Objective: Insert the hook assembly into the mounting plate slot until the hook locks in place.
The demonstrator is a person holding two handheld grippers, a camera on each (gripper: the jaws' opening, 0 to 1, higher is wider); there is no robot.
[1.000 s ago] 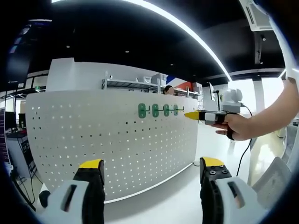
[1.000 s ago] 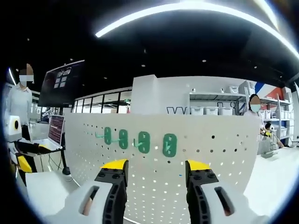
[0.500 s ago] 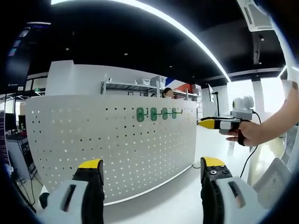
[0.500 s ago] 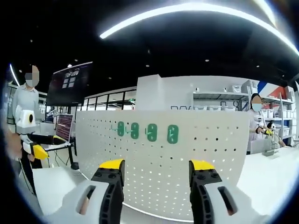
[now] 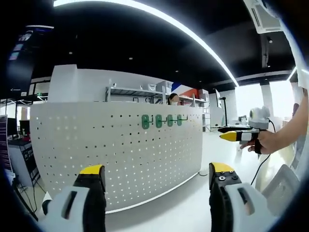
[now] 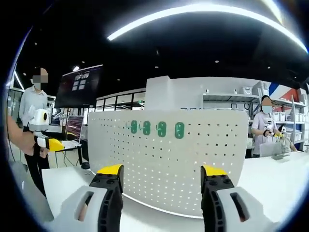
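A white pegboard mounting plate (image 5: 120,154) stands upright on a white table (image 5: 178,208). Several green hook assemblies (image 5: 161,121) sit in a row near its top edge. My left gripper (image 5: 155,175) is open and empty, well back from the plate. A hand (image 5: 268,142) holds the right gripper (image 5: 234,134) off to the plate's right, clear of it. In the right gripper view the plate (image 6: 169,159) carries the same green hooks (image 6: 157,129). My right gripper (image 6: 162,173) is open and empty, short of the plate. The left gripper (image 6: 48,143) shows at the left edge.
A person (image 6: 36,99) stands at the far left beside a dark monitor (image 6: 79,87). Another person (image 6: 265,128) stands at a bench on the right, near shelving (image 6: 227,99). The white table (image 6: 270,176) runs around the plate.
The right gripper has drawn back from the green hooks, moving right and away from the plate. Both views have pulled back, so the plate and hooks look smaller.
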